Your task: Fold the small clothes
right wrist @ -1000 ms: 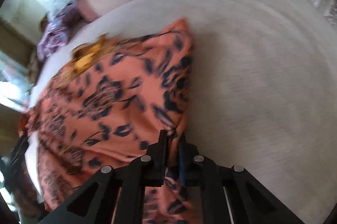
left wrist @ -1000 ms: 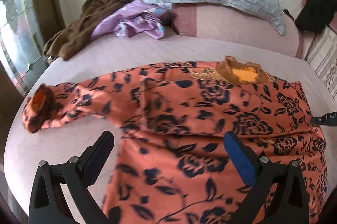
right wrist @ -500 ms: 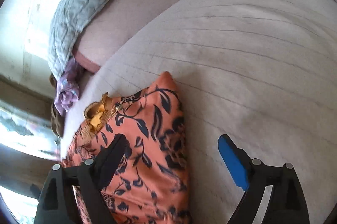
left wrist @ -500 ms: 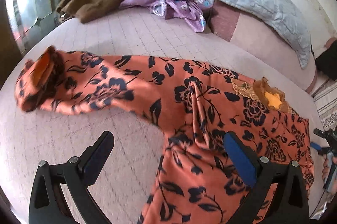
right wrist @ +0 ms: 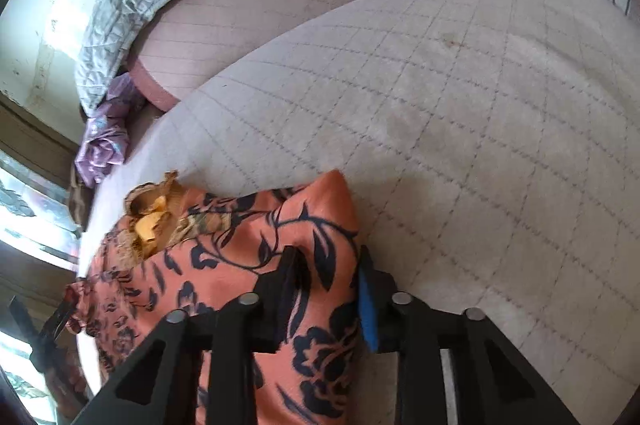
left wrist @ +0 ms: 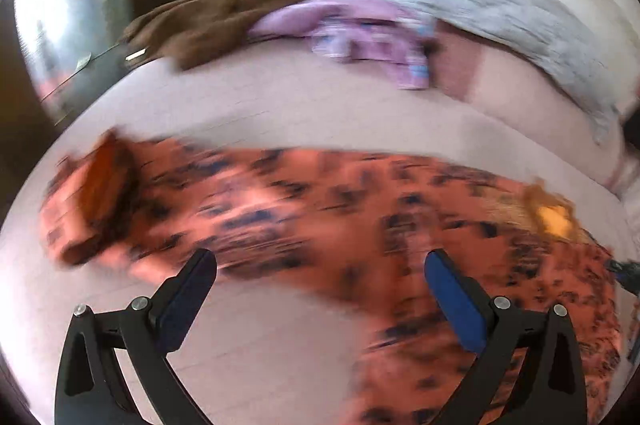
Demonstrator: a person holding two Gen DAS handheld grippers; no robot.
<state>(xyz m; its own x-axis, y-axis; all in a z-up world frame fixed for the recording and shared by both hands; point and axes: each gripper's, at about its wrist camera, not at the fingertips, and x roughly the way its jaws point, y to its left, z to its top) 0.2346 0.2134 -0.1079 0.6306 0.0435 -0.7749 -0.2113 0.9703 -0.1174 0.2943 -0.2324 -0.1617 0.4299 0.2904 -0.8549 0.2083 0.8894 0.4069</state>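
Orange floral-print cloth garment [right wrist: 224, 289] lies flat on quilted bed [right wrist: 480, 105], R gripper [right wrist: 324, 277] just closing on its folded side edge, prob. to fold; L gripper [left wrist: 320, 277] wide, empty.

The orange floral garment [left wrist: 320, 209] is smeared by motion blur in the left wrist view, its print unreadable. Below the garment's folded corner, the right gripper [right wrist: 326, 281] hides the cloth, whose lower part the picture's edge cuts off.
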